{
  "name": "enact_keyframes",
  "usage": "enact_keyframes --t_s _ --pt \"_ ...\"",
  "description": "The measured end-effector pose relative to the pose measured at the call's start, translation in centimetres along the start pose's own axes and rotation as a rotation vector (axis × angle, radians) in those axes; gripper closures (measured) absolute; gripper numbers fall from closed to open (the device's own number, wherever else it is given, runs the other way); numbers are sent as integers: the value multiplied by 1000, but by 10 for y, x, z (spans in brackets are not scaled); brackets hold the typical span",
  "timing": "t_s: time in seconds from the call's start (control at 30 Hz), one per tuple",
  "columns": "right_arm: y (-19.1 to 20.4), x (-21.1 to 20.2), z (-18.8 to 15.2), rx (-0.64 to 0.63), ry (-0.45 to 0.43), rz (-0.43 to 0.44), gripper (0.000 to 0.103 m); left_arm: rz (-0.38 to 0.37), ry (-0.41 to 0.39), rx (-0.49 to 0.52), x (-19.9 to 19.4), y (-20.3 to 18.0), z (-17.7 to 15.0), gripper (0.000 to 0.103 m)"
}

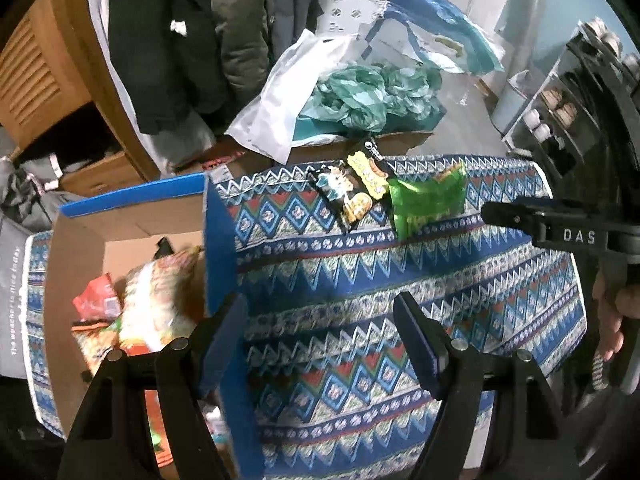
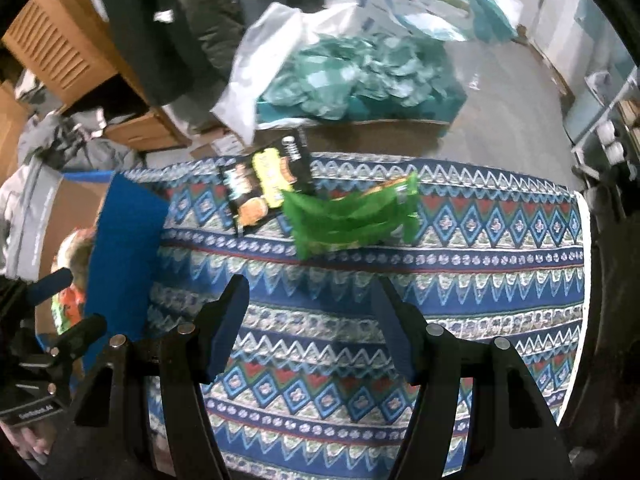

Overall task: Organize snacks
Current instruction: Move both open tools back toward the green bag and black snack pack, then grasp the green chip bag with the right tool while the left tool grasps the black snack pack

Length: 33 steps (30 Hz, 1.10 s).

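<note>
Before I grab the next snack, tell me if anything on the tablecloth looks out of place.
Two snacks remain outside the cardboard box: a black packet and a green packet, lying askew at the far edge of the patterned tablecloth. The black packet overhangs the edge, and the two look to overlap slightly. Nothing looks spilled or torn.

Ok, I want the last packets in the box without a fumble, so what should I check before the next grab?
1. Right gripper open and empty: ok.
2. Left gripper open and empty: ok.
3. Green packet lies in plain reach on the patterned cloth: ok.
4. Black packet free to lift: not ok, the green packet overlaps its edge.
5. Room left in the cardboard box: cannot tell, packets already lie inside and the floor is partly hidden.
6. Blue box flap out of the way: not ok, it stands between packets and box.
</note>
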State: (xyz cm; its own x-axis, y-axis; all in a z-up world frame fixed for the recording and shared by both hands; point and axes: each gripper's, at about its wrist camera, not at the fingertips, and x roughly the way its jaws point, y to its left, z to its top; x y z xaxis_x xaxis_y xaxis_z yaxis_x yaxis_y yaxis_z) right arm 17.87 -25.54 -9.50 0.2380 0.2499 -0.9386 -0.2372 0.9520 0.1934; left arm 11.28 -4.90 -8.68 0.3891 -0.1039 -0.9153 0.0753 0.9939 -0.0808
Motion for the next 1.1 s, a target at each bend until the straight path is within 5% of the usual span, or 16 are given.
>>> enact_keyframes --t_s 0.23,0.77,1.1 --pt "-28 30 15 148 33 35 39 -32 19 -32 29 2 28 26" --pt "-62 83 52 261 30 -88 39 -6 37 -149 104 13 118 26" --pt "-59 104 49 253 55 -88 38 -5 73 -109 153 5 143 22"
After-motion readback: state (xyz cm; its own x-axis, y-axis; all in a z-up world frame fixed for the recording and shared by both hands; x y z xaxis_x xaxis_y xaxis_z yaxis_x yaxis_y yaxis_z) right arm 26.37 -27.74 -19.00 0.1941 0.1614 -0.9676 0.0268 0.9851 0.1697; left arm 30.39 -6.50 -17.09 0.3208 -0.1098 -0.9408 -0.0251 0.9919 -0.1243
